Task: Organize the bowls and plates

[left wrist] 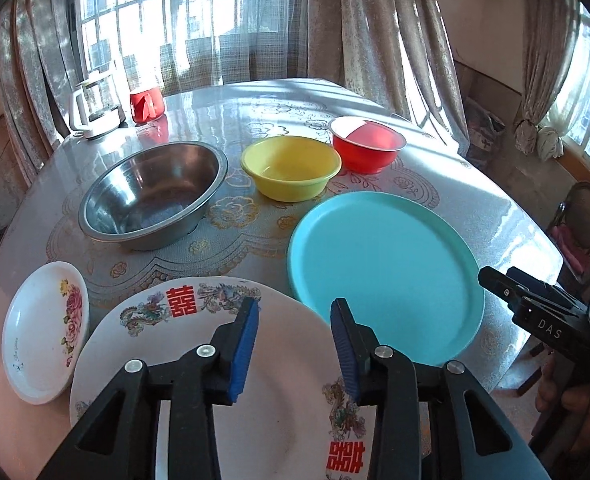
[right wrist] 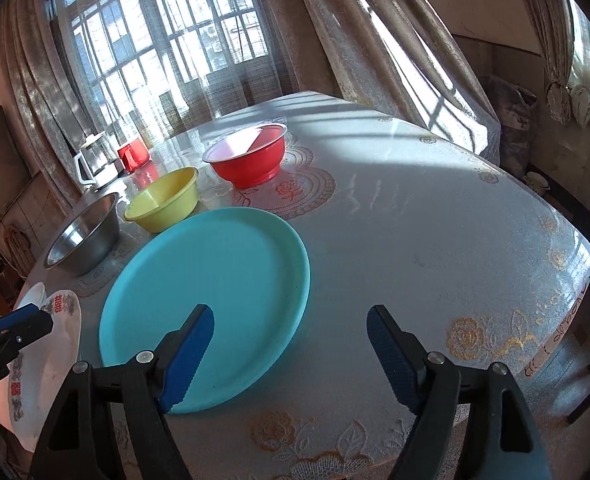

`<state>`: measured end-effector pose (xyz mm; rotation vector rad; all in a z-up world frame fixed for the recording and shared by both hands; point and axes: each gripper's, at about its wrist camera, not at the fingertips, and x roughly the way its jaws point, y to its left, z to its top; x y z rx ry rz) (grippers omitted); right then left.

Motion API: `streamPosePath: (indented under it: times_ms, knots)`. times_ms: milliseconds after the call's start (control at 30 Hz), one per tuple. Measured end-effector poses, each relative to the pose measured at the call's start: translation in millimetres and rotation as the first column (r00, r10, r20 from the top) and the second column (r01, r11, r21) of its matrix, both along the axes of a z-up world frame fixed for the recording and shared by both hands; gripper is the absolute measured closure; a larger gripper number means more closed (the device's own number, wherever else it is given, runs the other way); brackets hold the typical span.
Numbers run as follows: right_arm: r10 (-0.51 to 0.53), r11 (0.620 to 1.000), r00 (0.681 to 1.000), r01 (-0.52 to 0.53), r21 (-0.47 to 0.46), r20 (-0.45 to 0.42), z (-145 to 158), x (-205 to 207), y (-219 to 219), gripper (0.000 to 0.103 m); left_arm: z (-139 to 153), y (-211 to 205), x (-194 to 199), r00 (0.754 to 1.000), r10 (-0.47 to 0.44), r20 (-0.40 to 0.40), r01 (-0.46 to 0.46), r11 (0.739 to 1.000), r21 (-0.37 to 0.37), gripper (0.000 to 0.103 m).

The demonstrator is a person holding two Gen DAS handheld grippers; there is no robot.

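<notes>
A large white plate with red characters (left wrist: 283,400) lies at the table's near edge, under my open, empty left gripper (left wrist: 295,320). A turquoise plate (left wrist: 387,276) lies to its right; it also shows in the right wrist view (right wrist: 215,300), partly under my open, empty right gripper (right wrist: 291,328). A small white floral dish (left wrist: 43,328) sits at the left. Behind stand a steel bowl (left wrist: 155,192), a yellow bowl (left wrist: 291,168) and a red bowl (left wrist: 367,144). The right gripper's body shows in the left wrist view (left wrist: 535,312).
A glass kettle (left wrist: 95,108) and a red container (left wrist: 147,104) stand at the table's far left by the curtained window. The table (right wrist: 435,240) carries a patterned cloth. A chair (left wrist: 579,224) stands off the right edge.
</notes>
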<state>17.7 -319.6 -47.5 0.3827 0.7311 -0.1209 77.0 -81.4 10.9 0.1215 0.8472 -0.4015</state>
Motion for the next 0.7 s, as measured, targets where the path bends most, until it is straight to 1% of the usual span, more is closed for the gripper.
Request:
streamPosePath:
  times_ms: [33,100,133,200,267,300,367,500,600,700]
  knots:
    - [0.002,1.0,1.0,-0.002,-0.002,-0.008,-1.8,1.5,-0.6,0.035,-1.5,-1.9,6.6,1.0,0.0,-0.015,0.0,1.0,-0.006,0.065]
    - [0.014,1.0,1.0,-0.014,-0.003,-0.018,-5.8,6.1,-1.5,0.045,-4.9,-5.0,19.4,0.999,0.001,-0.044,-0.002,1.0,-0.017,0.065]
    - [0.021,1.0,1.0,-0.022,-0.004,-0.023,-7.8,8.8,-1.5,0.048,-7.4,-7.1,25.9,0.998,0.002,-0.056,-0.003,1.0,-0.016,0.065]
    - [0.031,0.999,0.999,-0.032,-0.013,-0.036,-12.1,13.5,-0.2,0.059,-12.4,-10.2,38.8,0.996,0.005,-0.085,-0.006,1.0,-0.009,0.07]
    - [0.033,0.999,0.999,-0.035,-0.03,-0.04,-13.7,16.8,1.3,0.066,-14.4,-14.8,49.7,0.996,-0.003,-0.088,0.004,1.0,0.009,0.079]
    - [0.039,0.999,0.998,-0.041,-0.036,-0.042,-14.1,18.3,2.0,0.07,-15.4,-17.7,53.8,0.995,-0.011,-0.094,0.012,1.0,0.013,0.081]
    - [0.047,0.998,0.998,-0.049,-0.042,-0.042,-14.9,20.6,2.2,0.073,-18.4,-23.4,62.4,0.994,-0.036,-0.105,0.039,0.999,0.019,0.081]
    - [0.053,0.996,0.998,-0.055,-0.064,-0.044,-16.2,24.6,1.5,0.082,-29.4,-35.3,76.1,0.989,-0.067,-0.131,0.075,0.996,0.056,0.081]
    - [0.061,0.996,0.997,-0.064,-0.065,-0.049,-15.5,27.5,-0.4,0.085,-38.7,-38.0,89.6,0.984,-0.06,-0.165,0.071,0.996,0.058,0.081]
    - [0.074,0.994,0.996,-0.077,-0.075,-0.05,-15.4,28.7,-0.1,0.087,-49.7,-44.5,98.3,0.976,-0.084,-0.2,0.1,0.992,0.071,0.081]
